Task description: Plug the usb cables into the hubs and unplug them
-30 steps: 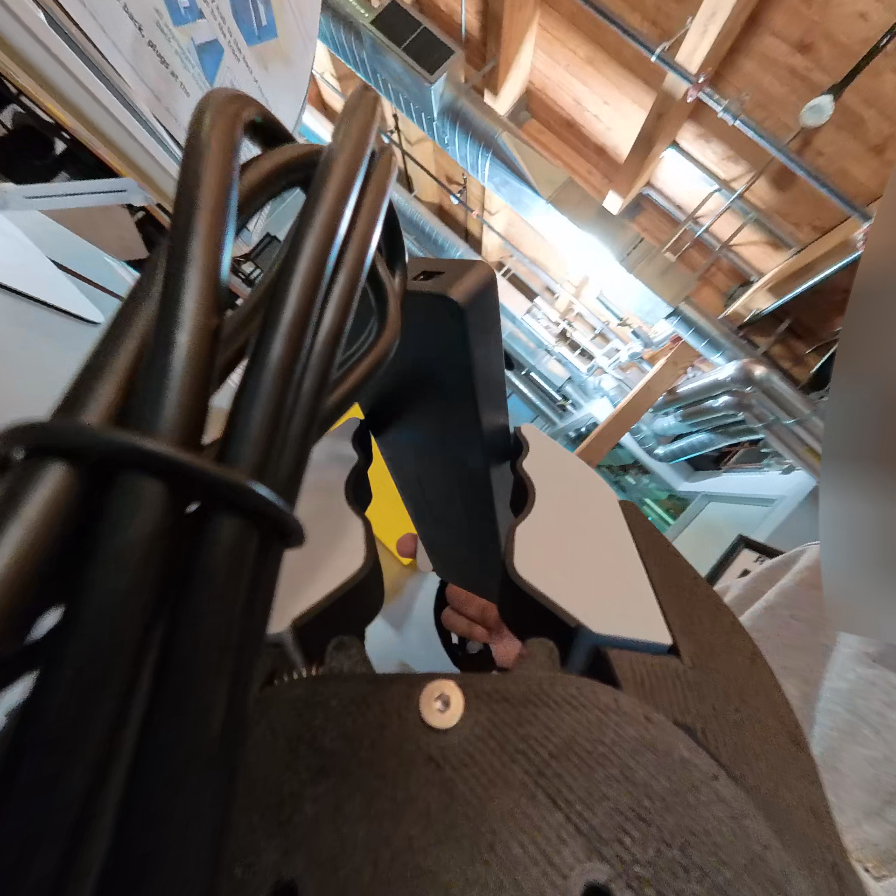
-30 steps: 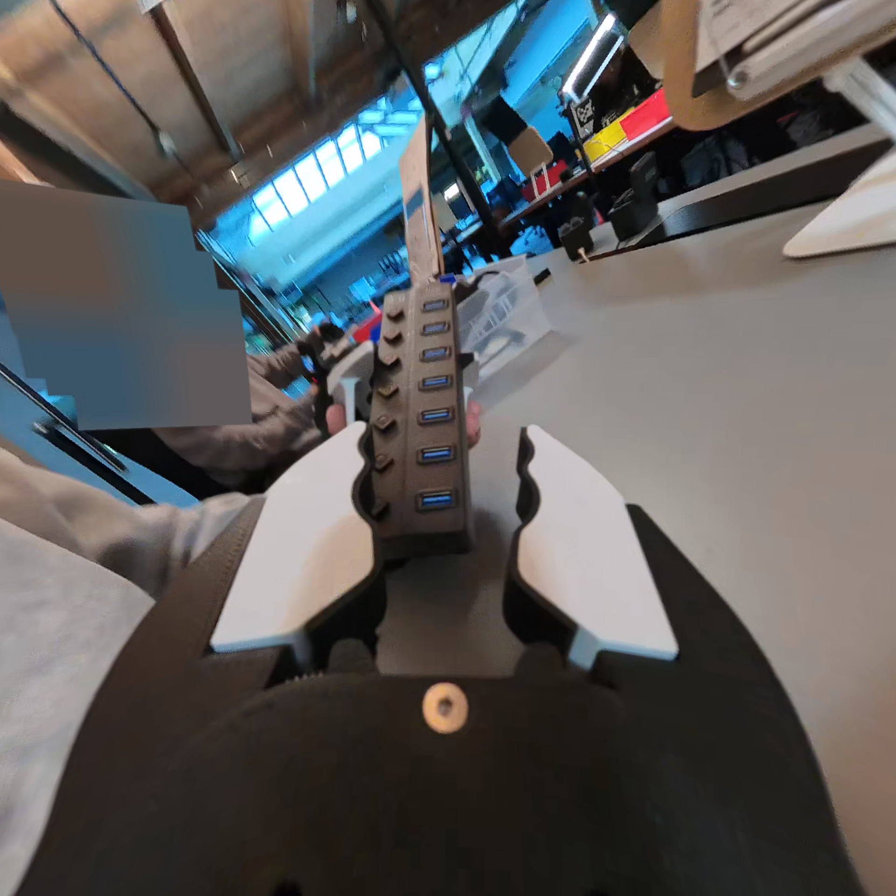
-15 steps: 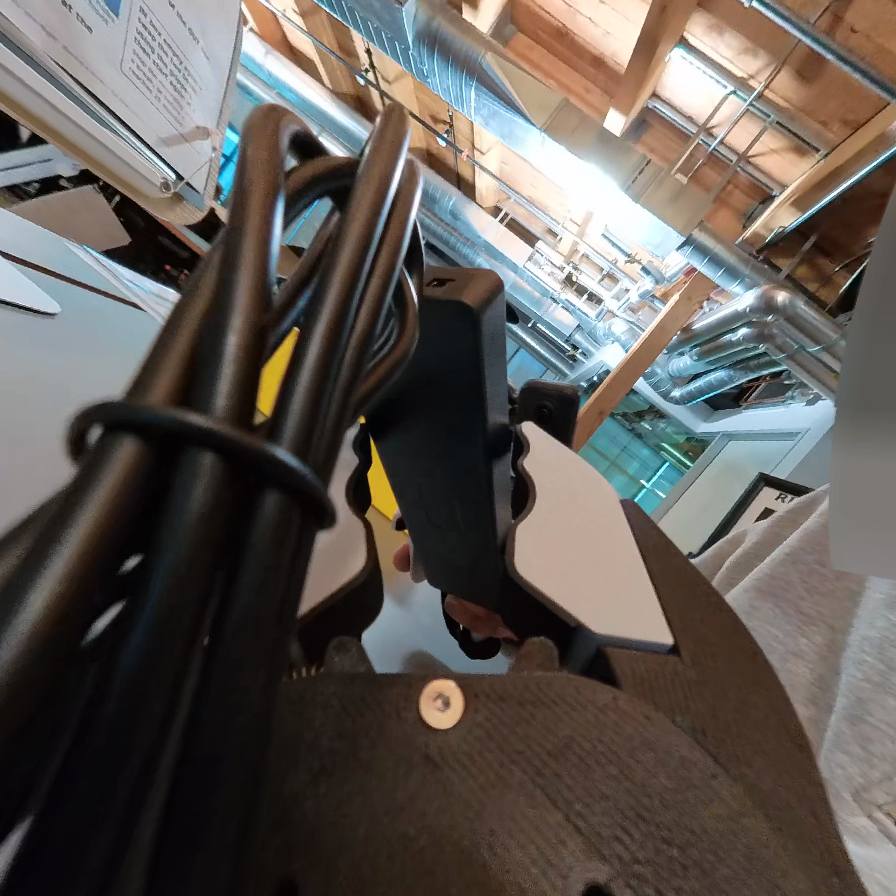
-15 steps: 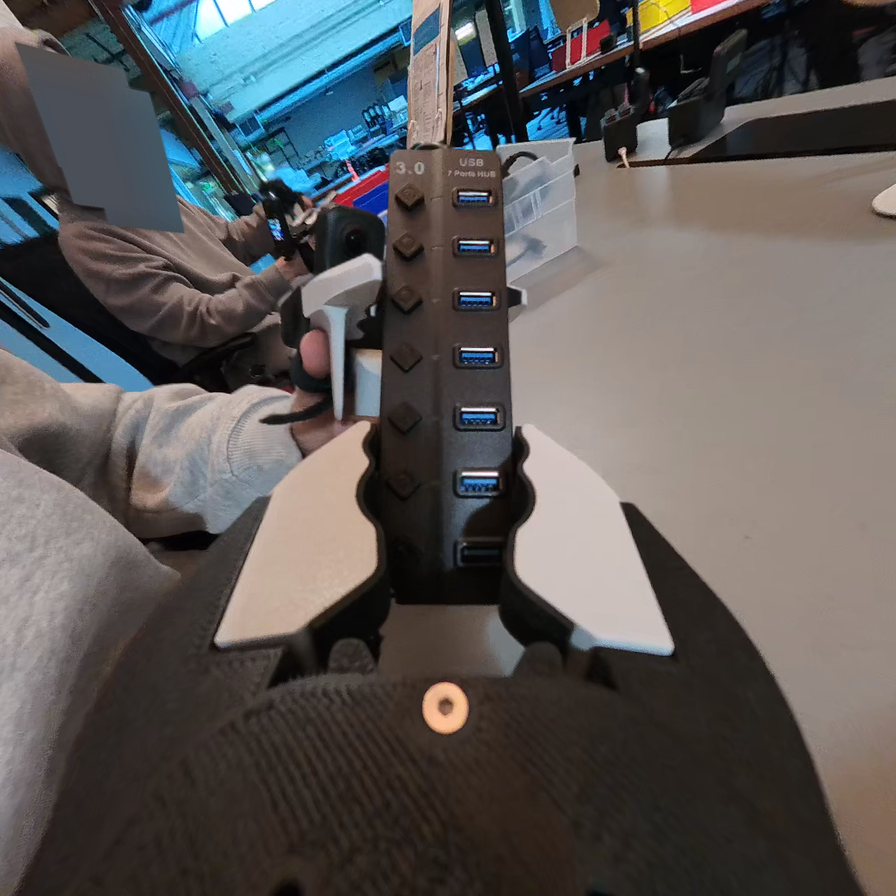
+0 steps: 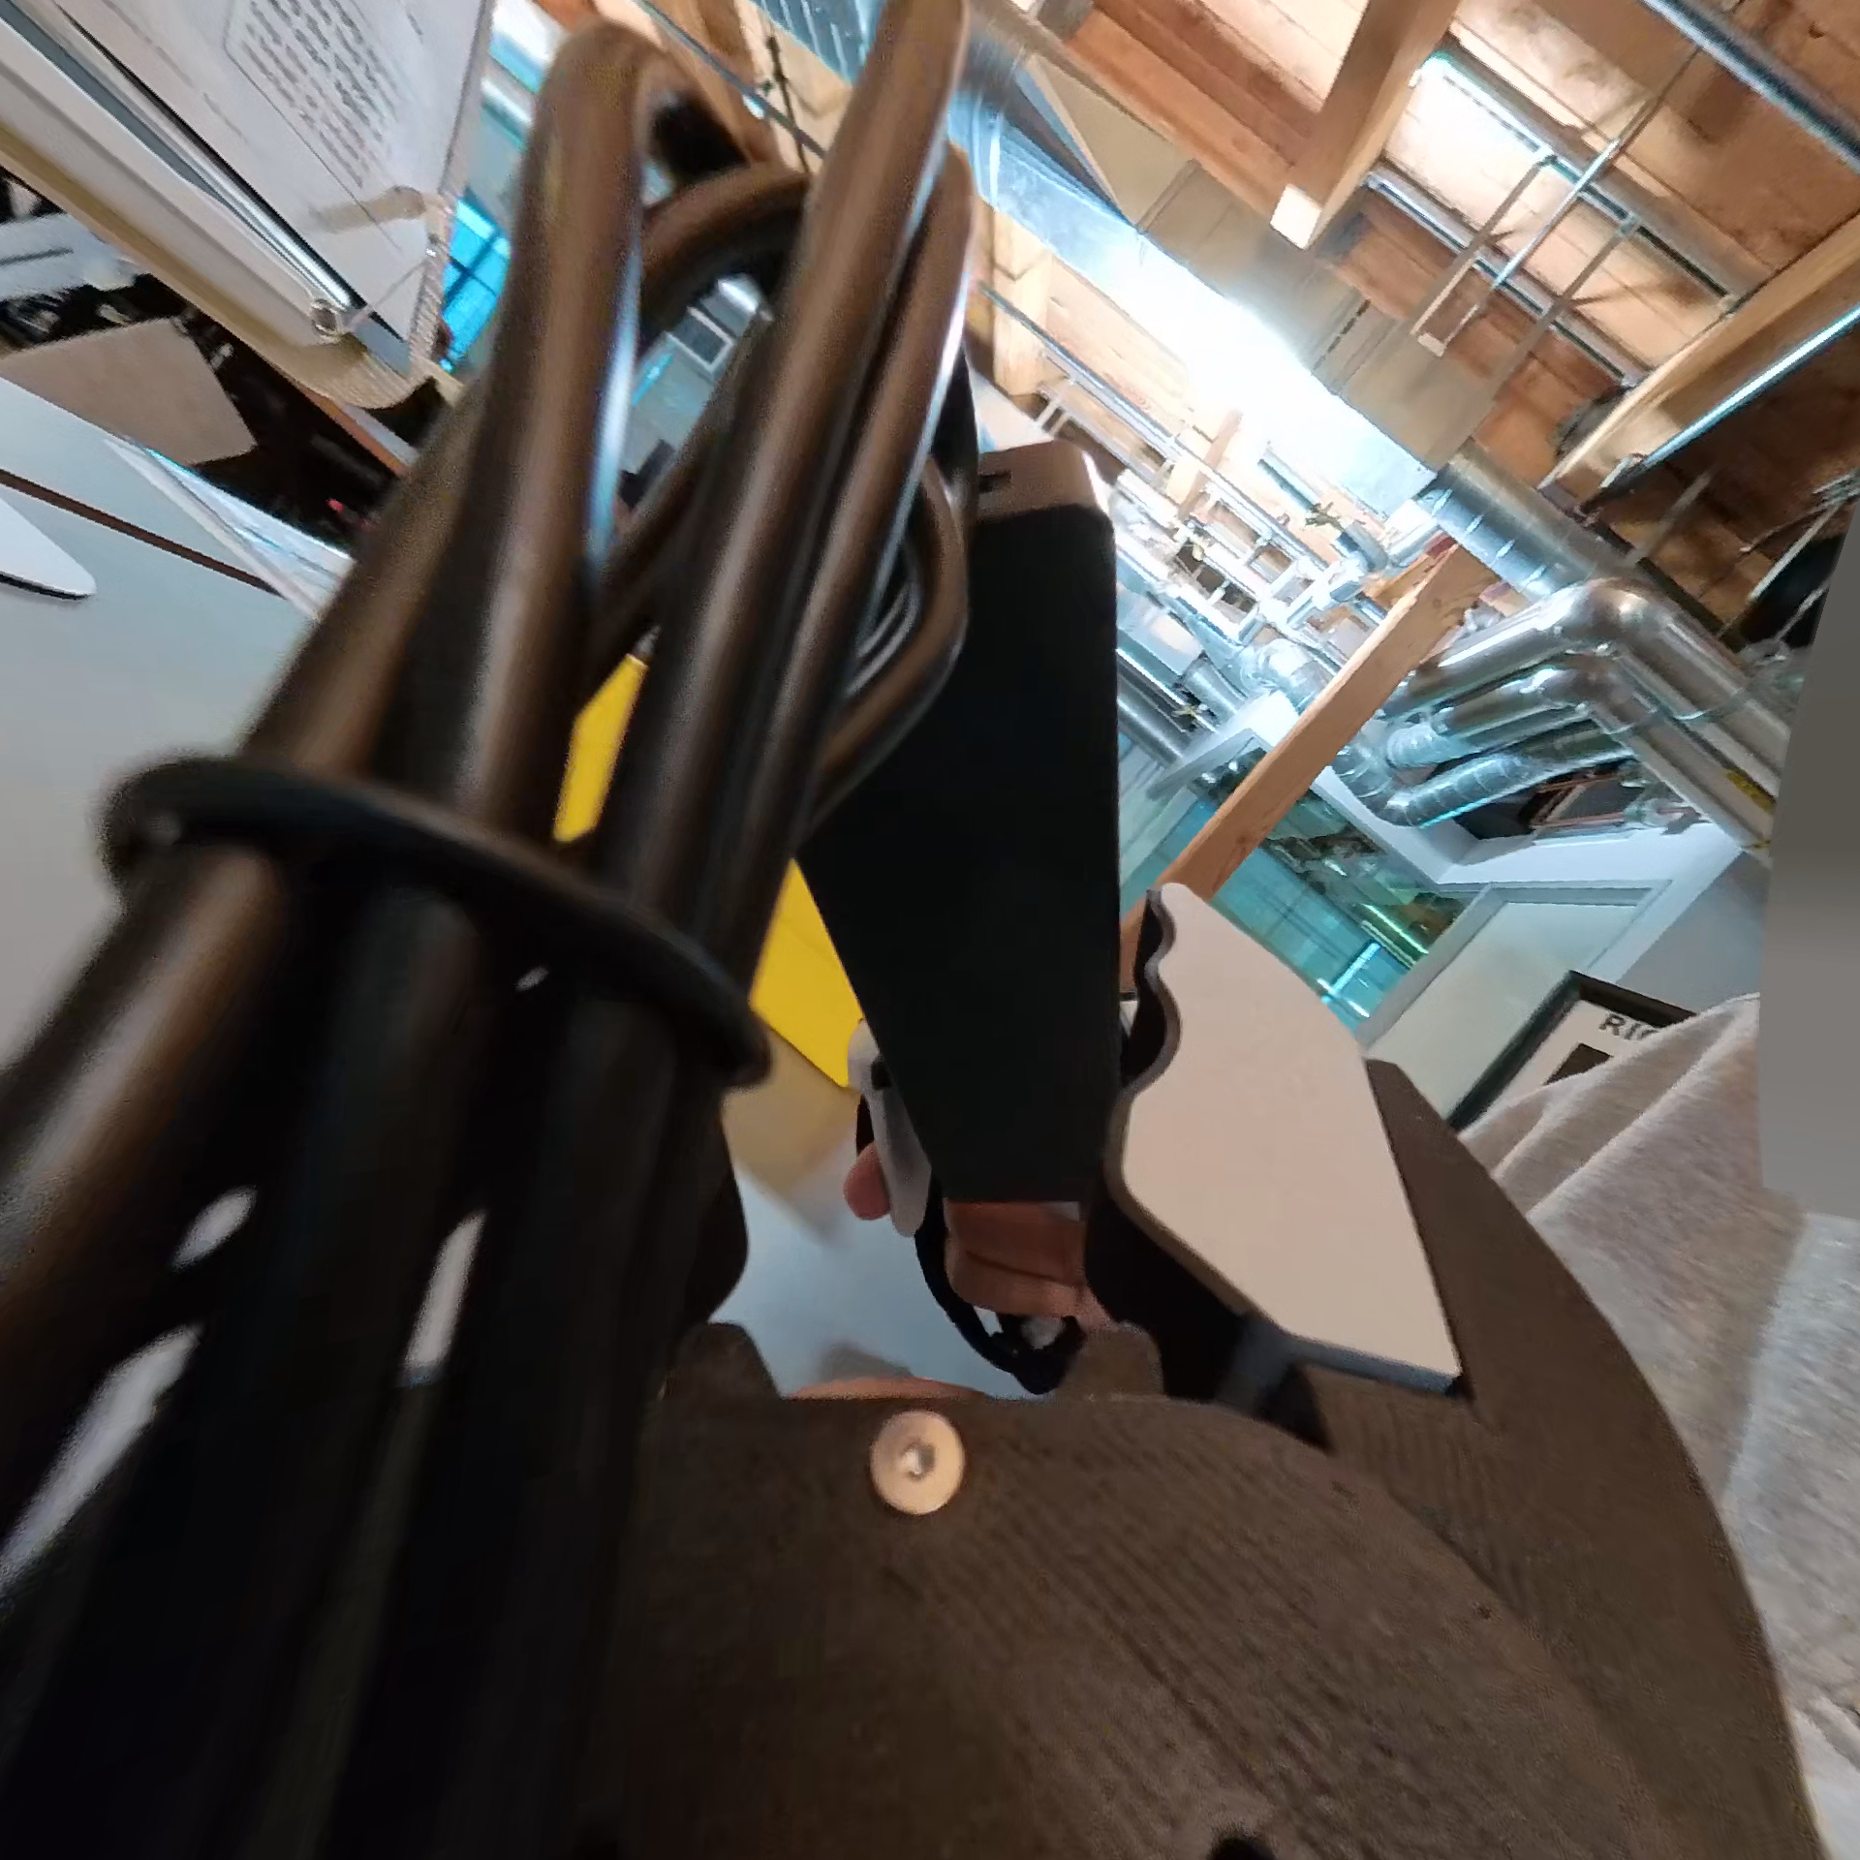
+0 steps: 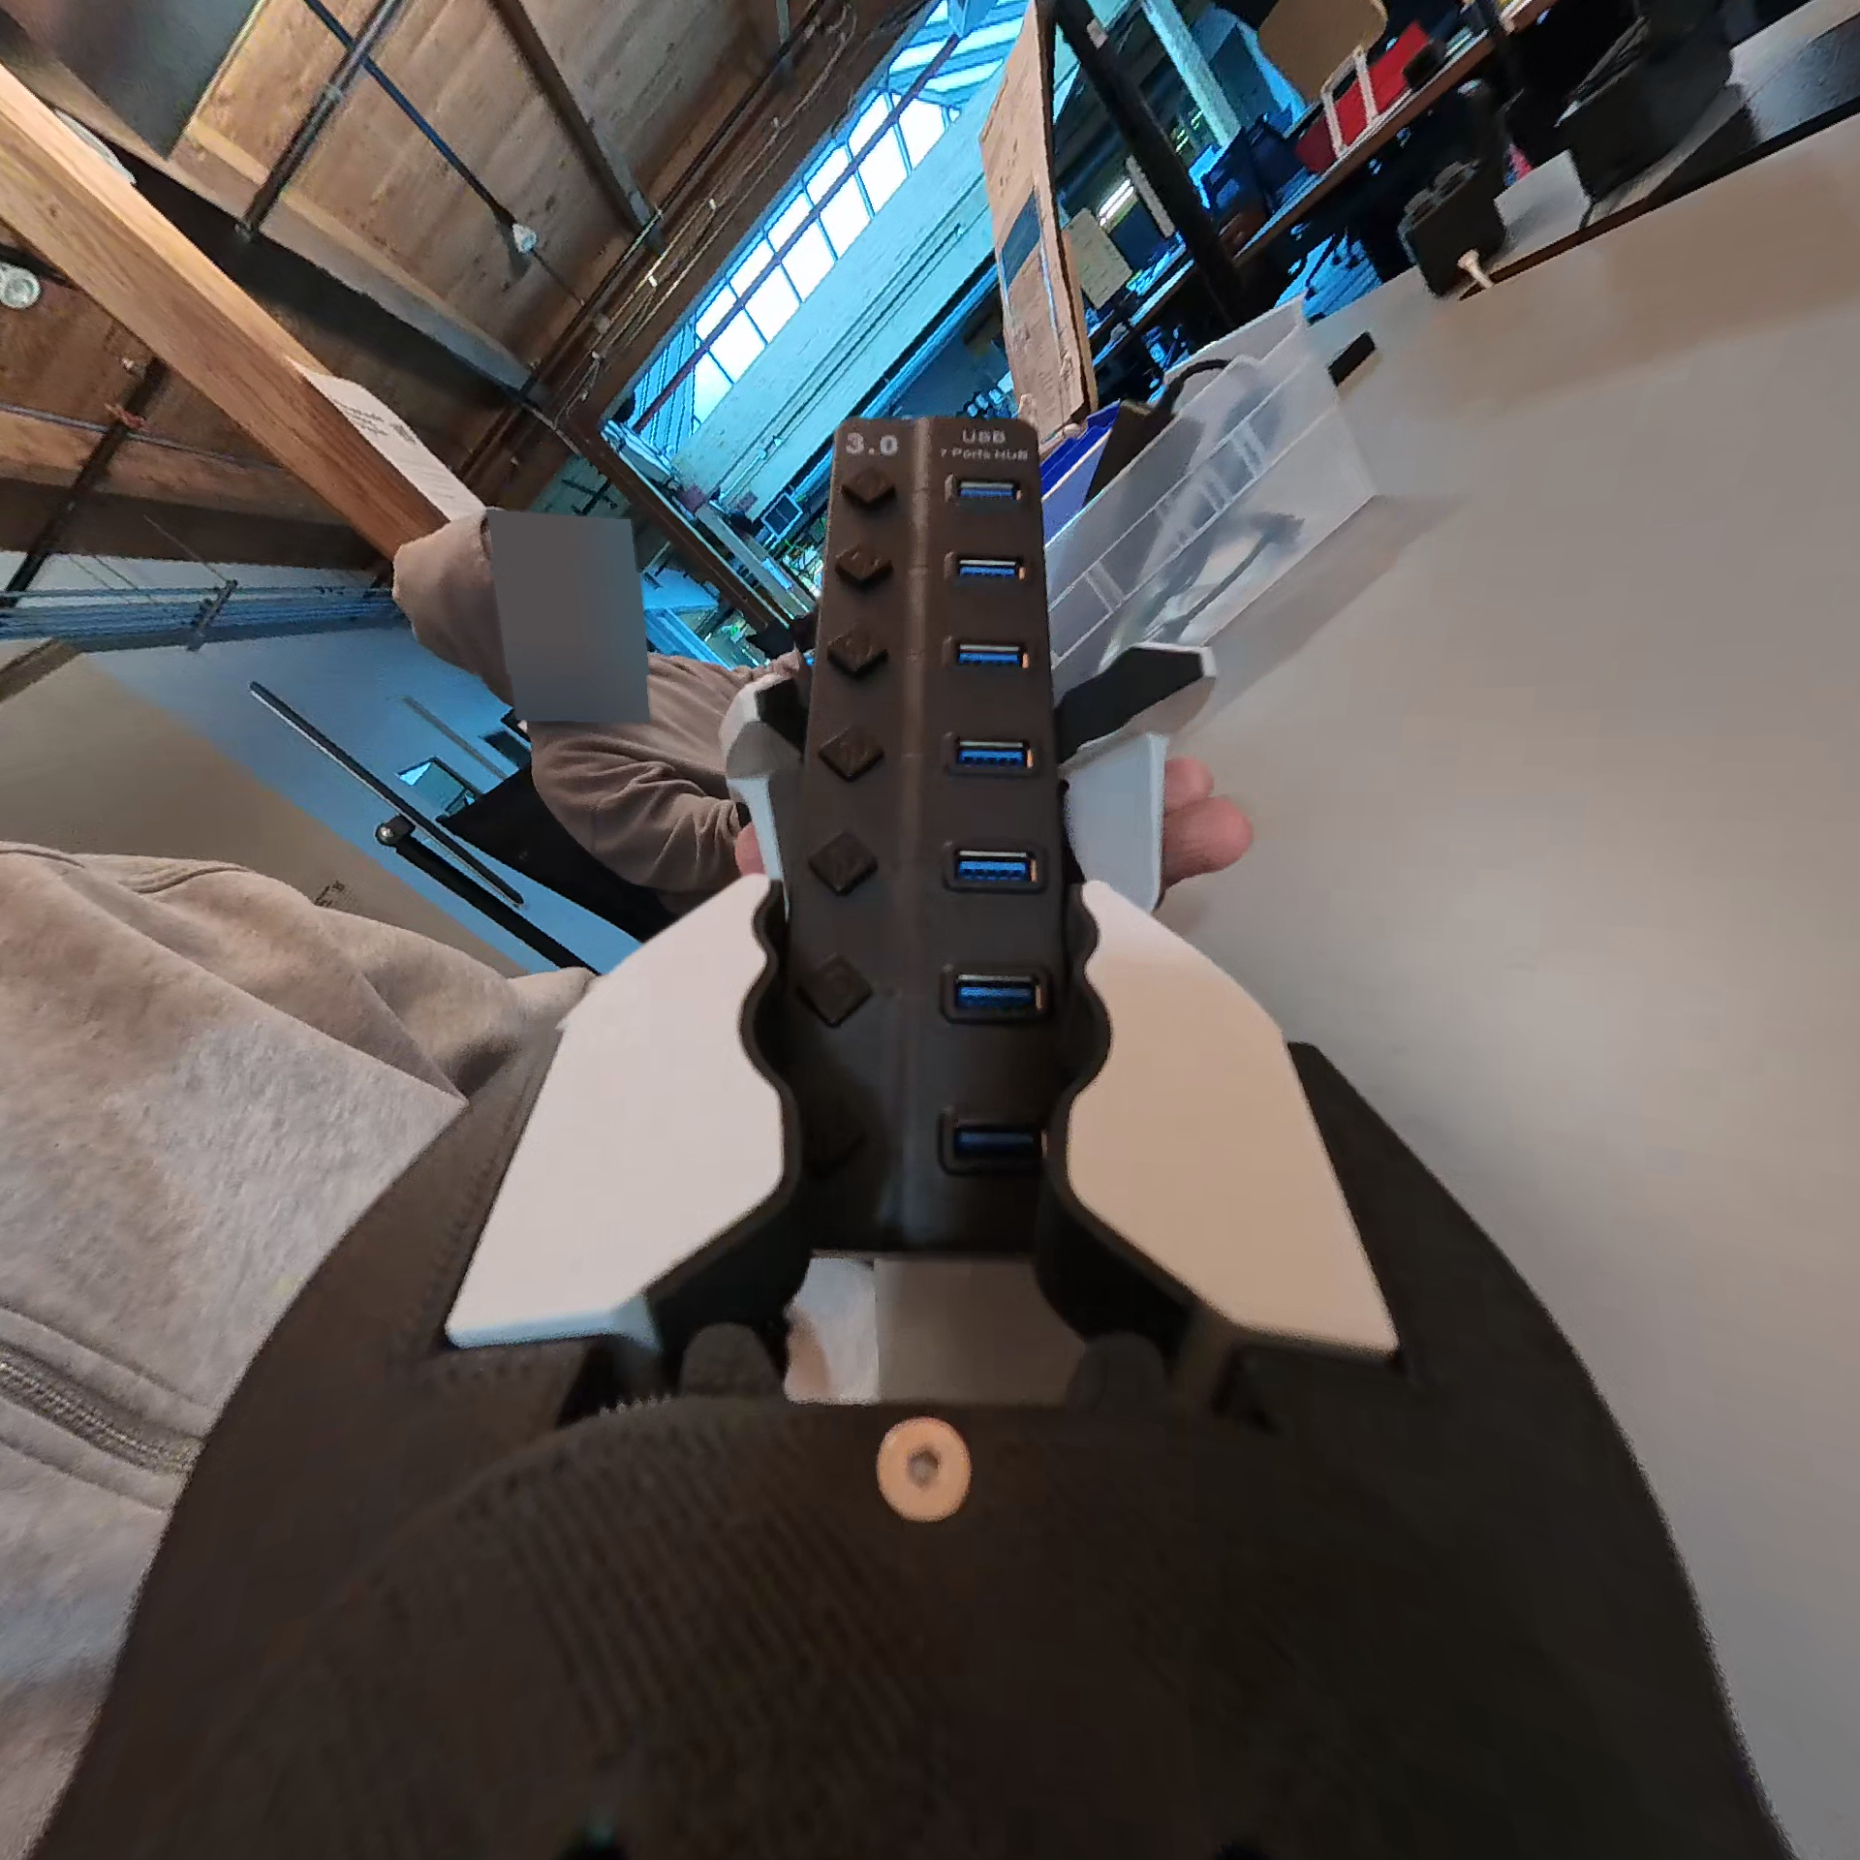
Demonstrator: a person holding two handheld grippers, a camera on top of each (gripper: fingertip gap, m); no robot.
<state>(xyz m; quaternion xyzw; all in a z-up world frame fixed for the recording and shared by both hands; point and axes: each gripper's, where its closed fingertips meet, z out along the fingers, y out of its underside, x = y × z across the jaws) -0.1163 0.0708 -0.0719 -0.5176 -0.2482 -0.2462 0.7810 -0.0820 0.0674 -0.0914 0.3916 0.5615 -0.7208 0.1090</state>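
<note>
A black USB hub (image 6: pixel 926 765) with a row of blue ports and square buttons is held in the air by both grippers. My right gripper (image 6: pixel 926 896) is shut on its near end, one finger on each long side. My left gripper (image 6: pixel 946 755) shows in the right wrist view farther along the hub, with a white finger on each side. In the left wrist view I see the hub's plain back (image 5: pixel 986 856), and my left gripper (image 5: pixel 971 926) is shut on it. A bundle of black cable (image 5: pixel 483 1006) bound by a black band hides its left finger.
A grey table (image 6: pixel 1560 805) lies to the right with a clear plastic box (image 6: pixel 1258 483) on it. Another person in a brown top (image 6: pixel 644 795) sits beyond the hub. My grey sleeve (image 6: pixel 201 1057) is at the left. A yellow object (image 5: pixel 795 966) shows behind the cables. Tip to tip, the grippers are about 4 centimetres apart.
My right gripper has closed on the hub, which now sits deeper between its fingers. Both views have tilted upward, and the cable bundle now looms larger in the left view.
</note>
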